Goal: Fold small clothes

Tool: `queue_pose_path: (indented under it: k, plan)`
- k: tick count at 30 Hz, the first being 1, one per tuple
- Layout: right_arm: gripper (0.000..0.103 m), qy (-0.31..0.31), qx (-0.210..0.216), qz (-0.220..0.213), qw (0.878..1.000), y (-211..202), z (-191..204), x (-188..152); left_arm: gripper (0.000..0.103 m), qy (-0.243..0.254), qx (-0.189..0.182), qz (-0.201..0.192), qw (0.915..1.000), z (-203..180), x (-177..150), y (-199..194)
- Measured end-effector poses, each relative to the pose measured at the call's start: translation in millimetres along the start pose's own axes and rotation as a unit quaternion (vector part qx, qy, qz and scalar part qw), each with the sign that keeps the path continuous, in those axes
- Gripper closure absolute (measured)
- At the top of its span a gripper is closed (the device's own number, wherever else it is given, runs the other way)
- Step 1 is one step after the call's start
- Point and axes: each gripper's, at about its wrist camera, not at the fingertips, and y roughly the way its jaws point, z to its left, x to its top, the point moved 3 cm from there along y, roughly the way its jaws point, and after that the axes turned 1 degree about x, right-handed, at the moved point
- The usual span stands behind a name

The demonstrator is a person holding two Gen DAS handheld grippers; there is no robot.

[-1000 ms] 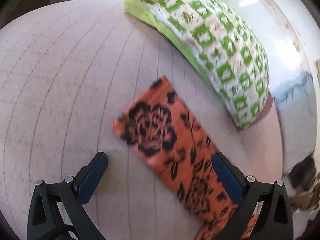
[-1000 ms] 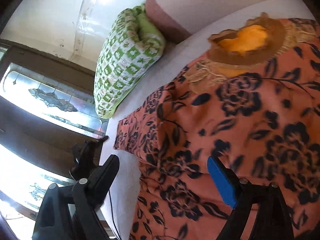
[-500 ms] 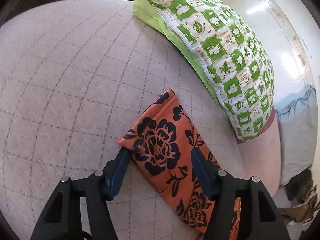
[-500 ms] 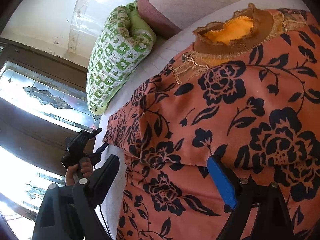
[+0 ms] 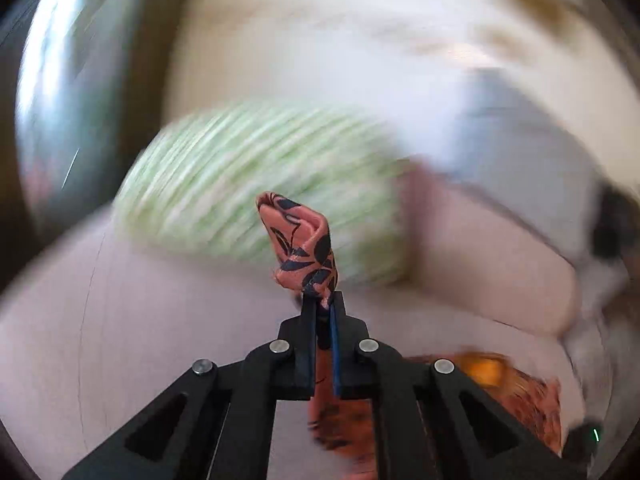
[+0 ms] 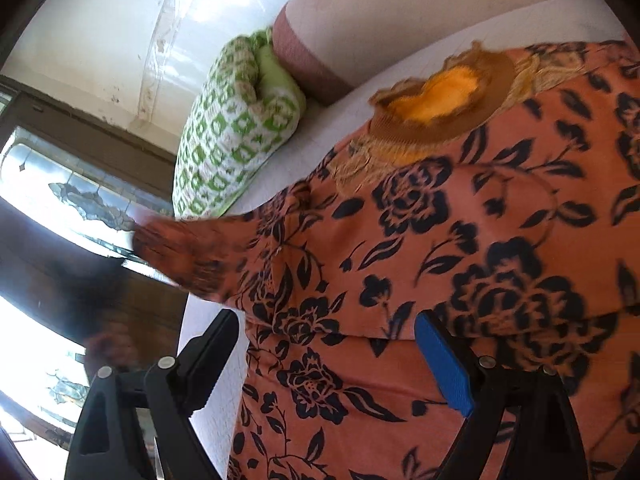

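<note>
An orange top with black flowers (image 6: 460,248) lies spread on the pale quilted bed (image 6: 208,328), its brown and yellow neckline (image 6: 444,100) at the far end. My left gripper (image 5: 323,304) is shut on the end of the sleeve (image 5: 302,244) and holds it lifted off the bed; the rest of the top (image 5: 520,392) lies below to the right. In the right wrist view the raised sleeve (image 6: 192,248) stretches left, blurred. My right gripper (image 6: 332,344) is open just above the top's body, with the blue pad (image 6: 444,364) over the cloth.
A green and white patterned pillow (image 6: 236,132) lies at the head of the bed, also blurred in the left wrist view (image 5: 256,188). A pinkish bolster (image 6: 308,64) lies beside it. A wall and stained-glass window (image 6: 80,200) stand beyond the bed edge.
My left gripper has closed on the sleeve end and lifted it off the bed, swinging fast. The right gripper has stayed open over the top's body.
</note>
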Motion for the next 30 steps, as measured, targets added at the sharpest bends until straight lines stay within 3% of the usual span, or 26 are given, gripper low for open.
queue_pose_path:
  k: [3, 5, 8, 10, 12, 13, 14, 16, 17, 18, 20, 23, 27, 30]
  plan:
    - [0.012, 0.004, 0.001, -0.015, 1.000, -23.4, -5.5, 3.1, 0.098, 0.115, -0.054, -0.079, 0.9887, -103.2, 21.8, -50.1]
    - [0.012, 0.009, 0.001, -0.026, 1.000, -40.4, -11.8, 5.2, 0.098, 0.148, -0.092, -0.100, 0.9797, -150.9, 27.9, -76.3]
    - [0.012, 0.024, -0.002, -0.050, 0.998, -69.8, -25.6, 6.9, 0.097, 0.192, -0.140, -0.078, 0.9683, -220.8, 13.8, -79.5]
    - [0.011, 0.044, -0.005, -0.076, 0.996, -93.2, -40.9, 8.4, 0.093, 0.225, -0.154, -0.028, 0.9618, -254.7, -17.0, -61.2]
    - [0.007, 0.073, -0.017, -0.100, 0.992, -112.9, -60.2, 8.9, 0.066, 0.238, -0.167, 0.036, 0.9562, -275.5, -58.9, -31.1]
    - [0.004, 0.091, -0.026, -0.112, 0.989, -122.5, -70.8, 8.4, 0.036, 0.251, -0.173, 0.085, 0.9487, -281.4, -84.6, -8.5]
    - [0.004, 0.102, -0.036, -0.119, 0.987, -128.6, -78.6, 9.3, 0.032, 0.255, -0.170, 0.120, 0.9444, -280.6, -108.8, 12.7]
    - [0.004, 0.127, -0.061, -0.126, 0.982, -142.6, -97.5, 7.3, 0.034, 0.255, -0.136, 0.190, 0.9381, -260.1, -152.9, 51.3]
    - [0.004, 0.138, -0.068, -0.128, 0.980, -149.7, -104.6, 5.2, 0.036, 0.243, -0.115, 0.221, 0.9376, -242.2, -165.9, 62.7]
    - [0.004, 0.140, -0.069, -0.129, 0.979, -156.9, -109.3, 4.1, 0.036, 0.209, -0.108, 0.238, 0.9424, -215.6, -170.9, 66.4]
    - [0.004, 0.128, -0.078, -0.128, 0.980, -163.7, -110.6, 5.2, 0.036, 0.154, -0.099, 0.226, 0.9567, -176.0, -162.6, 58.4]
    - [0.004, 0.095, -0.105, -0.106, 0.984, -158.8, -104.9, 17.6, 0.036, 0.127, -0.053, 0.189, 0.9723, -129.6, -142.3, 53.6]
    - [0.004, 0.028, -0.161, -0.091, 0.982, -143.5, -94.7, 56.6, 0.036, 0.088, 0.024, 0.196, 0.9763, -61.2, -127.3, 85.2]
    - [0.005, 0.006, -0.226, -0.044, 0.973, -113.6, -108.6, 81.3, 0.036, 0.046, 0.034, 0.233, 0.9707, -25.6, -133.9, 126.0]
